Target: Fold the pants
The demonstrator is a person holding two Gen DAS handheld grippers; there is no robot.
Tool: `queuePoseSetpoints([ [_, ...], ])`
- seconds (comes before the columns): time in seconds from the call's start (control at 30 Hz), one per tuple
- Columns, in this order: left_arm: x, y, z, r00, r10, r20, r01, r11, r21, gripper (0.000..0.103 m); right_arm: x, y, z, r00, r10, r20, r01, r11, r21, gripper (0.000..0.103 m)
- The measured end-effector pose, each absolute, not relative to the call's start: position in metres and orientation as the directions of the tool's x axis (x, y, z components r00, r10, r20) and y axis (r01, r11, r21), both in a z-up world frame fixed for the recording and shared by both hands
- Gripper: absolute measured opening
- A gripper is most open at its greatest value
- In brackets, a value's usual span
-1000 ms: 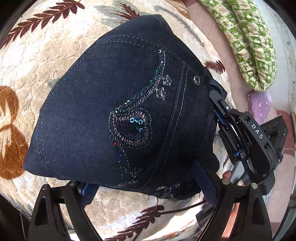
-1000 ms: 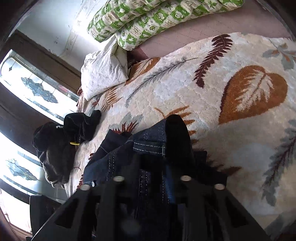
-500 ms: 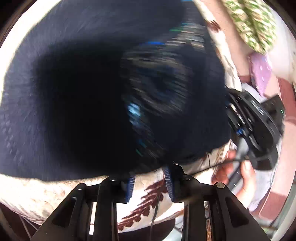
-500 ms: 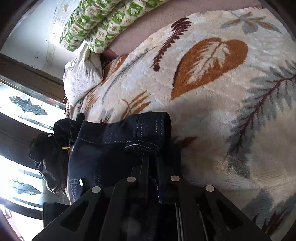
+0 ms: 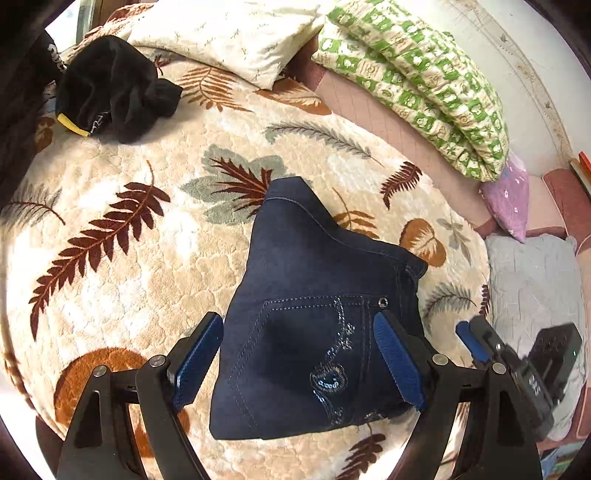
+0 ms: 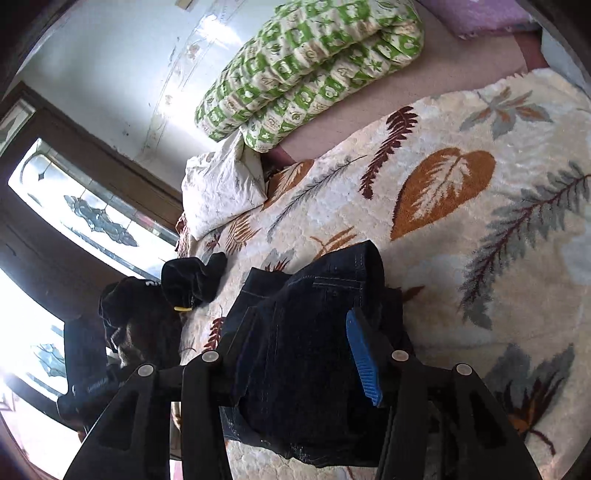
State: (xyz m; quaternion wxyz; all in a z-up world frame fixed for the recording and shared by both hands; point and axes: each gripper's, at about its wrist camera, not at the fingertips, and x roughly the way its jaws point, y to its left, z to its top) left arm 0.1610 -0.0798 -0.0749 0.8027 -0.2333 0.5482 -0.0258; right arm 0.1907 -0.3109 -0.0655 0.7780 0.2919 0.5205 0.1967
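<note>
The dark blue jeans point(image 5: 310, 314) lie folded in a compact bundle on the leaf-patterned blanket point(image 5: 147, 258), sequin pocket facing up. My left gripper point(image 5: 299, 358) is open above the bundle, its blue pads point(image 5: 195, 360) spread to either side and not touching it. The right gripper shows at the lower right of the left wrist view point(image 5: 480, 350). In the right wrist view the jeans point(image 6: 306, 332) lie between the fingers of my right gripper point(image 6: 295, 354), which is open with its blue pad point(image 6: 364, 363) clear of the cloth.
A black garment point(image 5: 110, 92) lies at the far left of the blanket. A cream pillow point(image 5: 229, 33), a green patterned quilt point(image 5: 417, 85) and a purple bag point(image 5: 509, 203) lie along the back. A grey cushion point(image 5: 532, 280) lies to the right.
Both grippers have let go of the jeans and opened. The left gripper has pulled back and up, so the whole folded bundle lies on the blanket.
</note>
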Motion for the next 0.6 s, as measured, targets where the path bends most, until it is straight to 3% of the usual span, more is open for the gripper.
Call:
queuePoseSetpoints([
  [0.17, 0.200, -0.090, -0.121, 0.319, -0.223, -0.921, -0.219, 0.928, -0.300, 0.081, 0.161, -0.289, -0.073, 0.355, 0.586, -0.728, -0.075, 0.795, 0.602, 0.050],
  [0.33, 0.219, -0.101, -0.167, 0.250, -0.193, -0.949, -0.238, 0.938, -0.253, 0.084, 0.140, -0.276, -0.113, 0.267, 0.448, -0.853, -0.087, 0.893, 0.442, 0.046],
  [0.43, 0.223, -0.107, -0.178, 0.250, -0.161, -0.955, -0.233, 0.947, -0.221, 0.092, 0.135, -0.277, -0.132, 0.248, 0.434, -0.866, -0.070, 0.900, 0.431, 0.045],
  [0.6, 0.222, -0.109, -0.166, 0.286, -0.162, -0.944, -0.207, 0.952, -0.226, 0.088, 0.140, -0.289, -0.123, 0.261, 0.500, -0.826, 0.014, 0.853, 0.521, 0.050],
])
